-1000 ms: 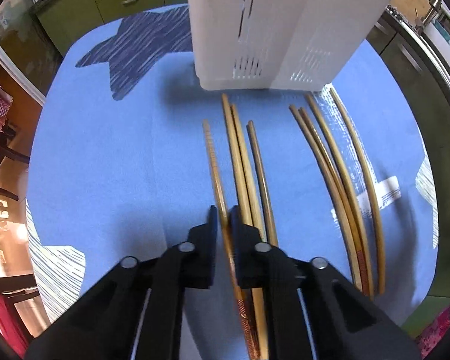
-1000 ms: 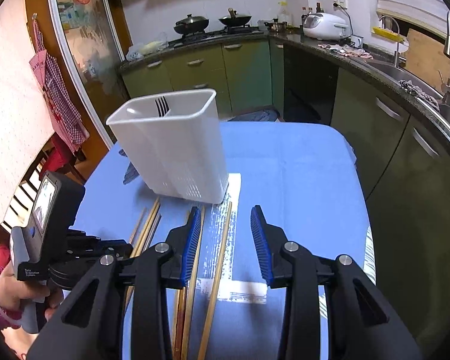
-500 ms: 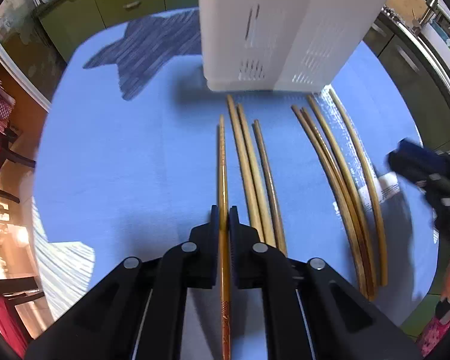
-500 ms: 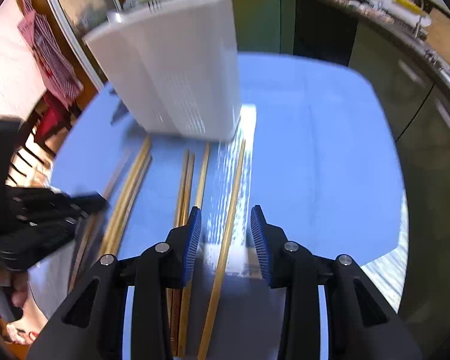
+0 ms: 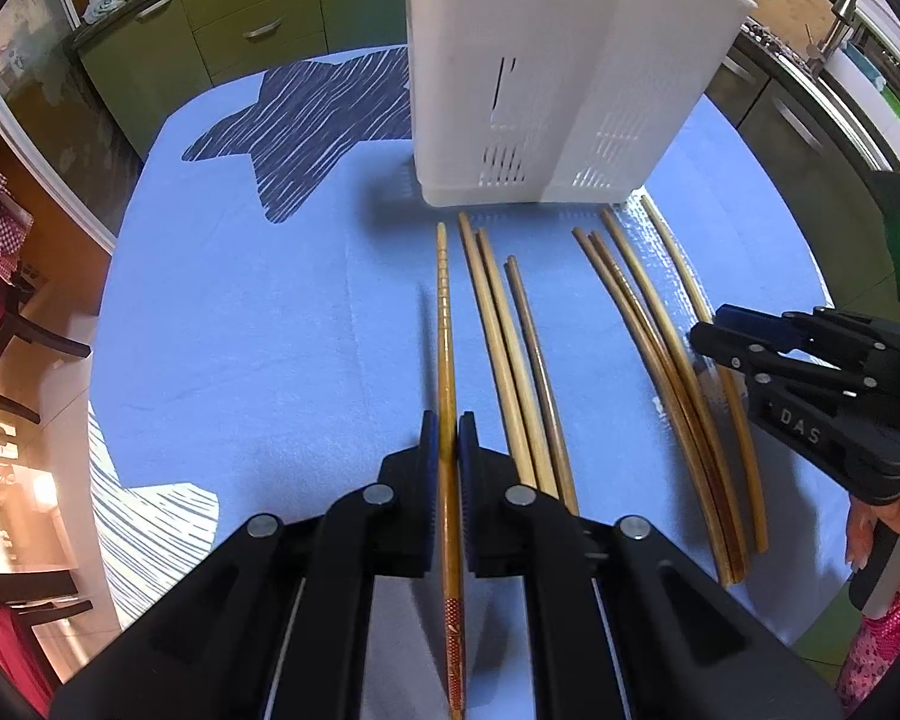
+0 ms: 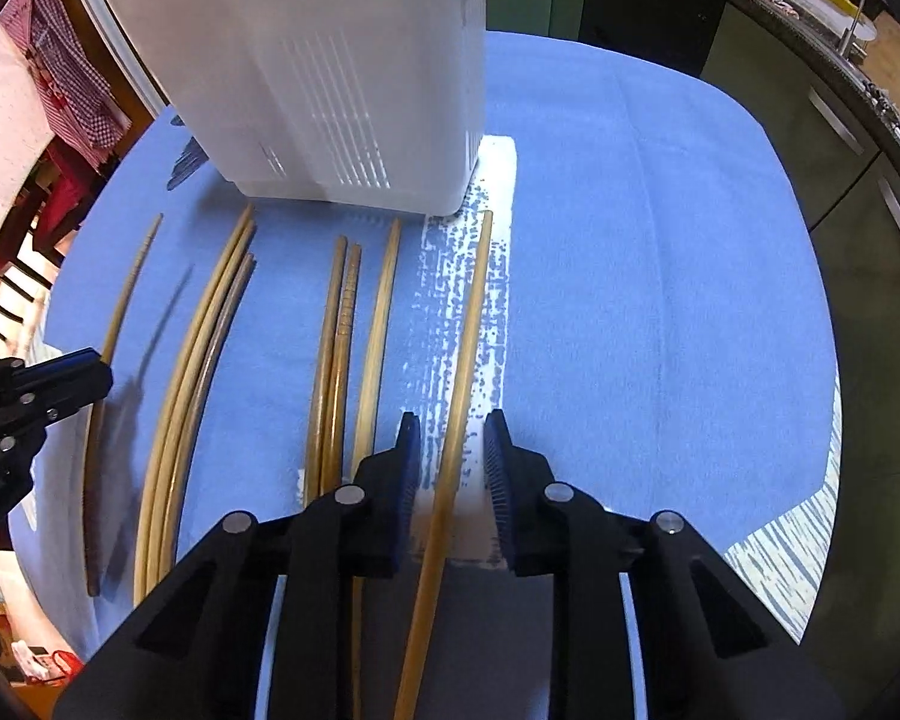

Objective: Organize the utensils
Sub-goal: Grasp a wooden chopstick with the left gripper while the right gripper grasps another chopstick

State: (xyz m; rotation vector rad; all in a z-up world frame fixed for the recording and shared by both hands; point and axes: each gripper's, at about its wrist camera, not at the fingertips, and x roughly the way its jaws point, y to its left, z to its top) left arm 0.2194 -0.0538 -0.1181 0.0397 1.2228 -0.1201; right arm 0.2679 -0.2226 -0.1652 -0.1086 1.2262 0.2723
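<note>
On the blue tablecloth [image 5: 240, 330], in front of the tall white slotted plastic utensil holder [image 5: 546, 72], lie loose wooden chopsticks, lengthwise toward the holder. Our left gripper [image 5: 448, 441] is clenched on the reddish-brown chopstick with a ridged tip [image 5: 444, 312]. A second ago that stick lay skewed among its neighbours; now it runs straight between the pads, and its shadow falls apart from it, so we judge it lifted just off the cloth. Three more sticks [image 5: 510, 348] lie just to its right, and a curved bunch of four [image 5: 660, 348] further right.

Our right gripper [image 6: 452, 450] has dropped from high above the table to straddle the pale bamboo chopstick on the white printed patch [image 6: 471, 324]. Its jaws are closing, the stick between them, but gaps show on both sides, so no grasp yet. In the left wrist view that right gripper [image 5: 714, 333] sits low over the outermost stick.

Meaning for the task: one chopstick secured, a second about to be, none seen going into the holder yet. Next is likely finishing the right pinch, then carrying both to the holder. Risk: the thin stick rolling out of the pads.
</note>
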